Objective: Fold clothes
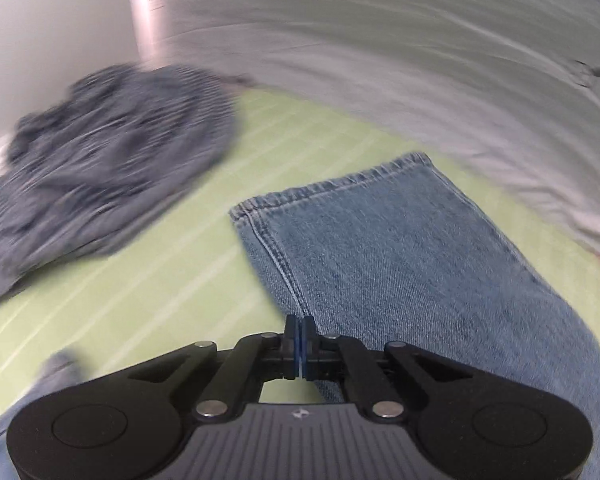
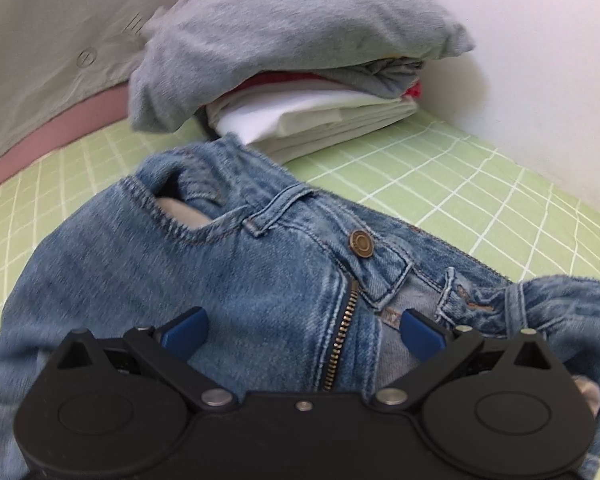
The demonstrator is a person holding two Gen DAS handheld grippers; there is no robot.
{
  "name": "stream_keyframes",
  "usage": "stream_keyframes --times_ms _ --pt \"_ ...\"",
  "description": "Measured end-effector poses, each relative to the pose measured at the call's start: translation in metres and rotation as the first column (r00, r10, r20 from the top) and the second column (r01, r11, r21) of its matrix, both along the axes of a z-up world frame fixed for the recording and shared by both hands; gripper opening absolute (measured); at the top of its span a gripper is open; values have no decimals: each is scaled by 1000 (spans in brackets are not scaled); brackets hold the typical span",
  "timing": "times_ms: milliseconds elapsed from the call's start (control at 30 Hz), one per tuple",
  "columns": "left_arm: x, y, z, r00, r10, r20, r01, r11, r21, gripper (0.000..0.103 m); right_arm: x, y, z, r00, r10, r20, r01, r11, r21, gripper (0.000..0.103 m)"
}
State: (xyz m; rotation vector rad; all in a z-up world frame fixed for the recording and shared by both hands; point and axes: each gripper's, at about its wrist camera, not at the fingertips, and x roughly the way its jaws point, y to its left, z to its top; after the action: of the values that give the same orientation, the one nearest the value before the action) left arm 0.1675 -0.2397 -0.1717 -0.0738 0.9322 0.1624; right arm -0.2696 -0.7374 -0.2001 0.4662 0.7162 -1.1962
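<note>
The jeans (image 1: 400, 248) are spread on a green checked sheet (image 2: 440, 168), beside a wall (image 2: 540, 60). The left gripper (image 1: 299, 348) is pressed closed, perhaps on denim; the right gripper (image 2: 304, 332) is held wide.

striped garment (image 1: 112, 168) motion-blurred; jeans (image 1: 400, 260) cut off at frame bottom.
</note>
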Motion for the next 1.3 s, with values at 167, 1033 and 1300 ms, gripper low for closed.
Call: stream_keyframes --times_ms 167,1033,1300 --pt "-46 61 11 996 84 -10 -85 995 -53 6 -3 21 10 997 71 9 -71 997 5 103" --pt "-164 220 7 997 32 -72 -38 996 -85 16 9 239 43 944 331 0 -331 944 4 103" --pt "-168 283 10 991 95 -94 -106 987 -120 8 27 306 38 938 345 -37 -344 938 33 103"
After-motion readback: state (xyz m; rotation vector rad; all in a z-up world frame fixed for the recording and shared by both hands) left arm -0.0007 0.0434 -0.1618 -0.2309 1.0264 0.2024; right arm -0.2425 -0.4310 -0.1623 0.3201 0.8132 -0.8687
